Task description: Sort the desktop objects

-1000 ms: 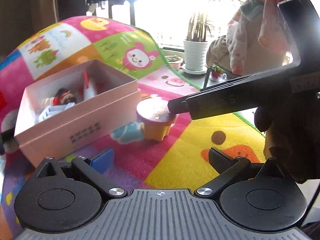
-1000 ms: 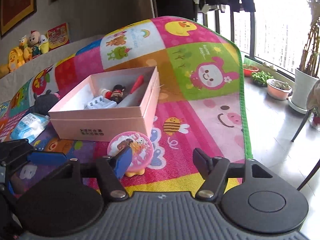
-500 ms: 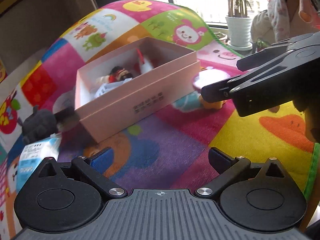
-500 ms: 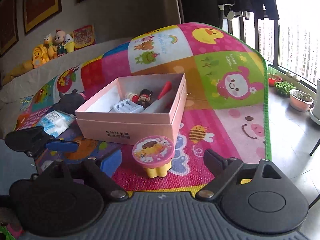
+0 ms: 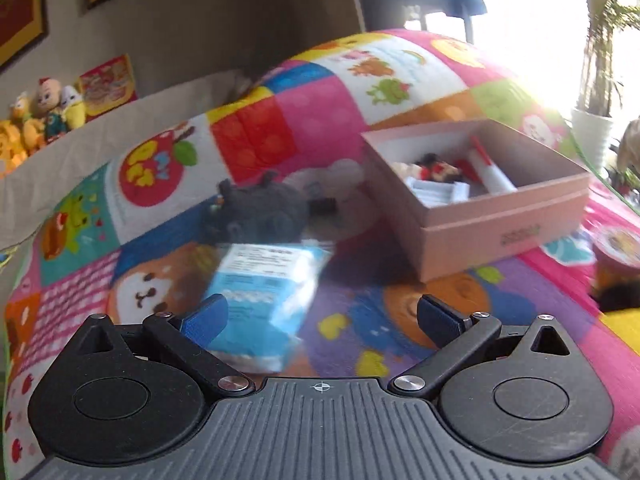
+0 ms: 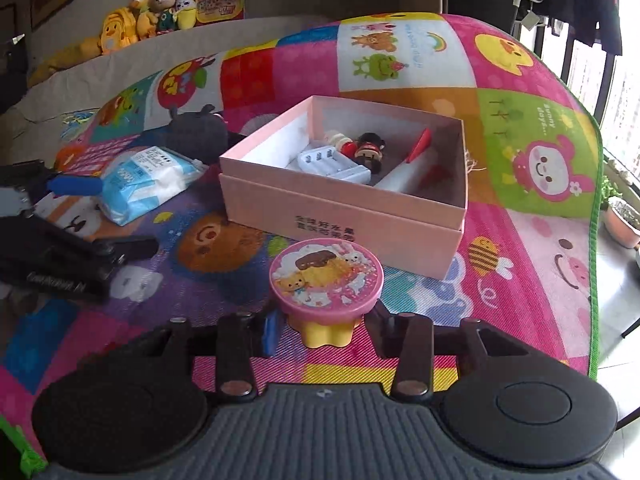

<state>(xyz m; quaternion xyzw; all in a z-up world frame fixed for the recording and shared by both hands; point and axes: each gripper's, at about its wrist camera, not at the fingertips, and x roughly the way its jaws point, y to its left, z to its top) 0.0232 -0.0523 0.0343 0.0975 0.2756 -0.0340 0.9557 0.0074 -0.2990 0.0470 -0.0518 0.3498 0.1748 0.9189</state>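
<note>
A pink-lidded yellow toy cup (image 6: pixel 326 276) stands on the colourful mat in front of the open pink box (image 6: pixel 340 216). My right gripper (image 6: pixel 324 326) is closing around it, its fingers against the cup's two sides under the lid rim. My left gripper (image 5: pixel 320 312) is open and hovers over a blue-and-white tissue pack (image 5: pixel 260 292), which lies partly between its fingers, untouched. The right wrist view shows the left gripper (image 6: pixel 96 216) beside that pack (image 6: pixel 144 184). The box (image 5: pixel 500 236) holds a white battery holder, a small doll and a red-and-white pen.
A dark grey plush (image 5: pixel 260 208) lies behind the tissue pack, left of the box. Yellow plush toys (image 6: pixel 148 12) line the sofa back. The mat's green edge (image 6: pixel 596 240) drops to the floor on the right, where potted plants (image 6: pixel 624 220) stand.
The left gripper swung left, away from the cup and box, to above the tissue pack. The right gripper opened wide, moved onto the cup and narrowed around it.
</note>
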